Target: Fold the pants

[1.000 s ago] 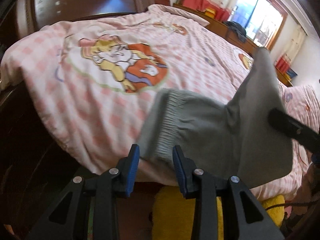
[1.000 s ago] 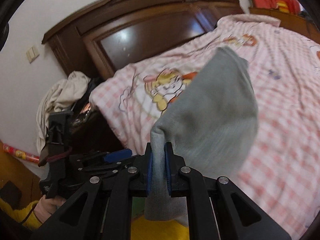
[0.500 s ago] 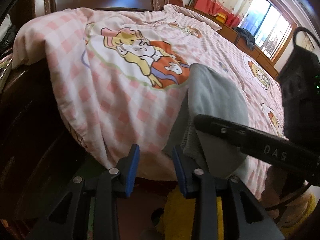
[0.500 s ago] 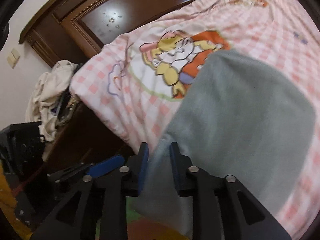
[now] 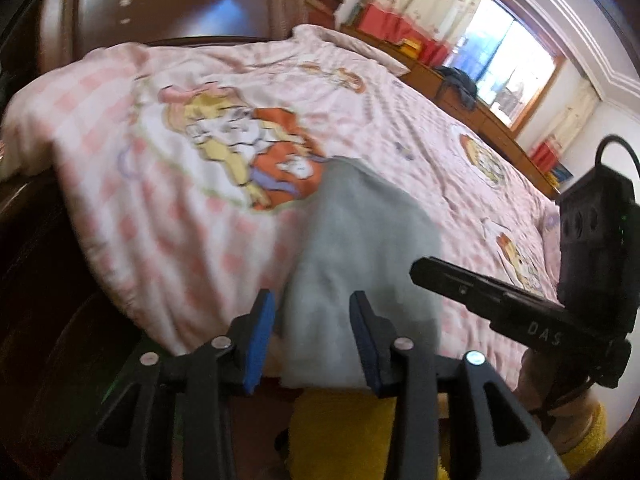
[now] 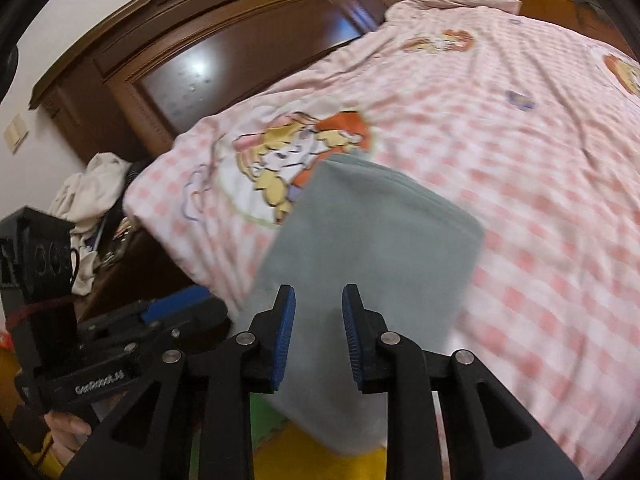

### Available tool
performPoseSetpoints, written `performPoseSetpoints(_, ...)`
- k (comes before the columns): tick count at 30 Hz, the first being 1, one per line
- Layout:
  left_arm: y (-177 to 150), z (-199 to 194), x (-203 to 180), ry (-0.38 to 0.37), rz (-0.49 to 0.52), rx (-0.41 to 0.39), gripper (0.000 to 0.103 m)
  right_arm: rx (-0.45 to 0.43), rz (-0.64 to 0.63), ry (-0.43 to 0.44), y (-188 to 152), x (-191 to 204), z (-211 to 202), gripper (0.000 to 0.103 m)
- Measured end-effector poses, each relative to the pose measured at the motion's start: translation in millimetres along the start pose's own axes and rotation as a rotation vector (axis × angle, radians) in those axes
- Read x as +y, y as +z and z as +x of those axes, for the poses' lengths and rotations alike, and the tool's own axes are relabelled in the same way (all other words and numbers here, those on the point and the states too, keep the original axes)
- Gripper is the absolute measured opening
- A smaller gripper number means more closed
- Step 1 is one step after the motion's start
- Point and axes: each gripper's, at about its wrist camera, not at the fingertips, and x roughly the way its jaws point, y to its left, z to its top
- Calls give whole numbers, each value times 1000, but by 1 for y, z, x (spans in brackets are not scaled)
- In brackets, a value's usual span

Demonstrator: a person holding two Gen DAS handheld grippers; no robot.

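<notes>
The grey pants [image 5: 360, 232] lie folded on the pink checked bed cover [image 5: 160, 200], their near end drooping over the bed's edge. My left gripper [image 5: 312, 296] hovers over that near end; its jaws are opening and the blue pads stand apart, not pressing the cloth. The right gripper [image 6: 319, 290] is open above the same pants [image 6: 372, 232], with grey cloth showing in the gap but not pinched. Each gripper appears in the other's view: the right one [image 5: 500, 300] at the right, the left one [image 6: 160, 320] at the lower left.
A dark wooden headboard [image 6: 240, 52] rises behind the bed. A heap of pale clothes [image 6: 88, 188] sits on a low stand left of it. A window [image 5: 508, 80] and wooden shelf run along the far side. Yellow fabric [image 5: 340, 432] shows below the grippers.
The right gripper held the pants up in the air, shut on them; it has lowered them onto the bed and let go. The left jaws have spread a little wider.
</notes>
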Motion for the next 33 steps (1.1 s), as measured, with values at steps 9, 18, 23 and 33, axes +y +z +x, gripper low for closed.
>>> performPoseSetpoints(9,8,54,-26,39,113,57,37,-5,-17,-88,5,-27,15,25)
performPoseSetpoints(18,14,71,1,85,47,87,45,-23,72,-127,21,-64,27,24)
performPoseSetpoints(23,20,64,2,92,86,79,45,-12,141,-134,7,-64,9,53)
performPoseSetpoints(33,30,83,2,11,85,127,49,85,274,-16,-18,-72,23,54)
